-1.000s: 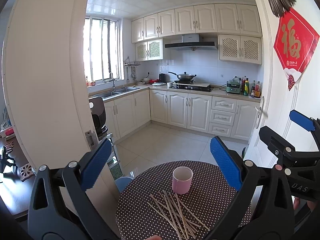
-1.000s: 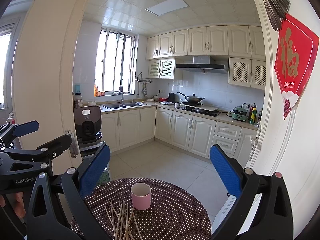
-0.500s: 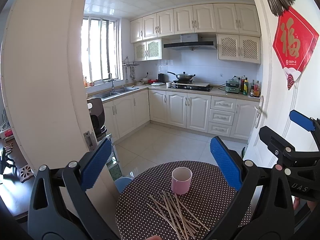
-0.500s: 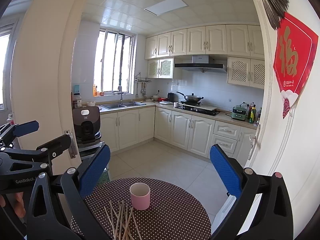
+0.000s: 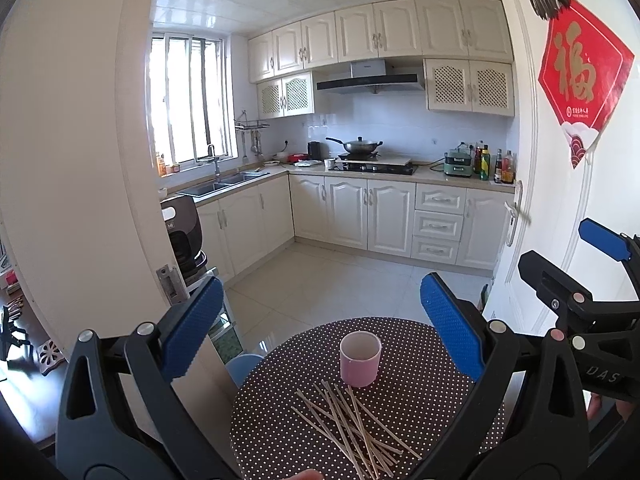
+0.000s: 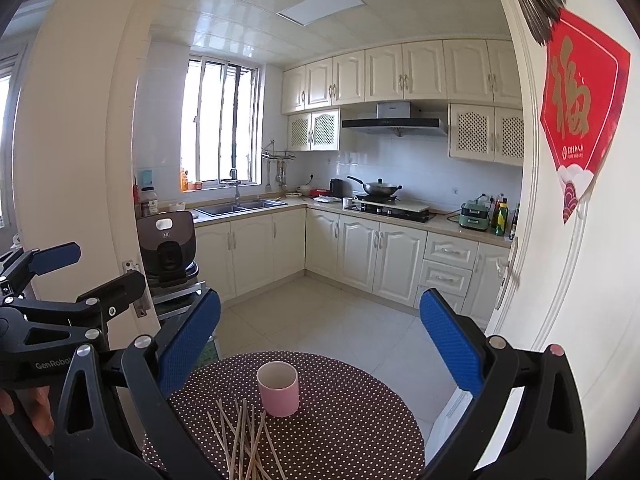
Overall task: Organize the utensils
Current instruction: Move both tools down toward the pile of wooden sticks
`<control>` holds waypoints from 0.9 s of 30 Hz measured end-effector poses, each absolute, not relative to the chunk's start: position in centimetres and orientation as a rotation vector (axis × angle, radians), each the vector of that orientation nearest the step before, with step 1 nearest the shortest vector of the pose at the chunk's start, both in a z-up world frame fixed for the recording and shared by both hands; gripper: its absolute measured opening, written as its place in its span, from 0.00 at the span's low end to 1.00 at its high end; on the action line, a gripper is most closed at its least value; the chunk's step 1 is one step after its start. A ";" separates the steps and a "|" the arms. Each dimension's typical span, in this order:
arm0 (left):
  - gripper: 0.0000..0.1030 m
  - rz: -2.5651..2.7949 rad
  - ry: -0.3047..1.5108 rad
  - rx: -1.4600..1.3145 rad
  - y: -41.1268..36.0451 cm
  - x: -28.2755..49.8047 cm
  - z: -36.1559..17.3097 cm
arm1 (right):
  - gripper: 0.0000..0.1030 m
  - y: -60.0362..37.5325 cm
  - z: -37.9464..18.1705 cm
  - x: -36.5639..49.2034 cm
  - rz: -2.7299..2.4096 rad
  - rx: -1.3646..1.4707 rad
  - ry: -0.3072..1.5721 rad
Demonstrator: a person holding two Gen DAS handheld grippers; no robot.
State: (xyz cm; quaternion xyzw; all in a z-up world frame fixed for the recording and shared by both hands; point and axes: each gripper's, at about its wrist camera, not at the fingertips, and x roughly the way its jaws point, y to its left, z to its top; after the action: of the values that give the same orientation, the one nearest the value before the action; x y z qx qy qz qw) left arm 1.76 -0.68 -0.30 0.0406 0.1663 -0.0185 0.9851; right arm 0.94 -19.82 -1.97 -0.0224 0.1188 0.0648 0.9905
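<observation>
Wooden sticks (image 5: pixel 352 428): loose crossed pile on dotted table (image 5: pixel 420 400), 6 o'clock of pink cup (image 5: pixel 360 358).
Long axis: mostly 12–6, fanned.
Left gripper (image 5: pixel 316 332): jaws wide apart, holding nothing, pile dead ahead, low.
Right gripper (image 6: pixel 320 338): likewise agape; pile toward 7 o'clock.
Nearer: cannot tell.

We look through an arched doorway (image 6: pixel 80 120) into a kitchen with cream cabinets (image 5: pixel 372 208) above and below, pale floor tiles (image 5: pixel 320 280) and a white tiled ceiling with 1 flat light panel (image 6: pixel 320 10). Daylight comes through the barred window (image 5: pixel 188 96) over the sink (image 6: pixel 240 207). A red paper decoration (image 5: pixel 580 76) hangs on the white door (image 6: pixel 560 280).
</observation>
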 end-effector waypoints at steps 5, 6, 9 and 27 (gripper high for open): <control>0.94 -0.056 0.353 0.101 -0.6 2.8 -0.7 | 0.93 -20.7 -3.1 2.8 0.188 0.081 0.332; 0.94 -0.060 0.363 0.106 -0.6 3.2 -0.9 | 0.93 -20.7 -3.3 3.2 0.191 0.098 0.354; 0.94 -0.082 0.421 0.104 -0.6 4.7 -2.1 | 0.93 -20.5 -4.4 4.2 0.168 0.108 0.401; 0.87 -0.031 0.969 -0.151 7.1 15.4 -18.4 | 0.62 -17.8 -18.4 15.3 0.285 0.080 0.974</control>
State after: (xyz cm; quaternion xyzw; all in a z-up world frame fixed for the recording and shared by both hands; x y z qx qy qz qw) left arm 15.36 7.10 -18.43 -0.0725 0.4653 -0.0147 0.8821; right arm 15.26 -17.76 -18.38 0.0383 0.4662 0.1362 0.8733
